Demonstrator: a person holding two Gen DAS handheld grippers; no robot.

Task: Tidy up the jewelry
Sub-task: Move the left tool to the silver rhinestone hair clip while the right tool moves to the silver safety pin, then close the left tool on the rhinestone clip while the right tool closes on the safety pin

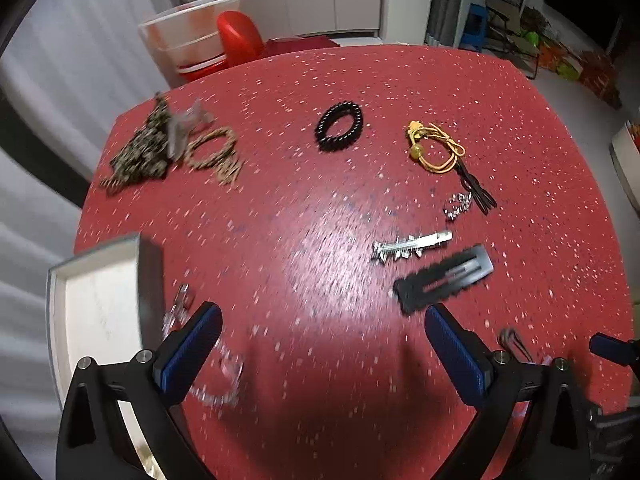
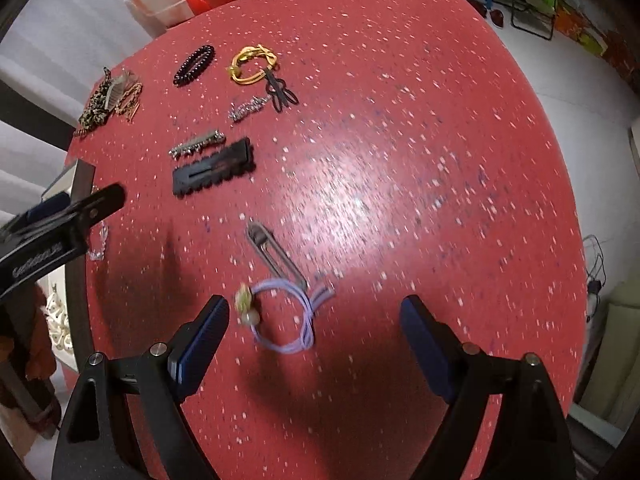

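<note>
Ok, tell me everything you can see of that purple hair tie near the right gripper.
The purple hair tie is a thin lilac elastic cord doubled into a loop, knotted on its right side with two short ends sticking out. A small pale yellowish charm with a bead sits on its left side. It lies flat on the red speckled table, between the open fingers of the right gripper, untouched. A slim metal clip lies just beyond it.

Black tongs (image 2: 314, 322), blue pads (image 2: 202, 340), silver screws
</note>
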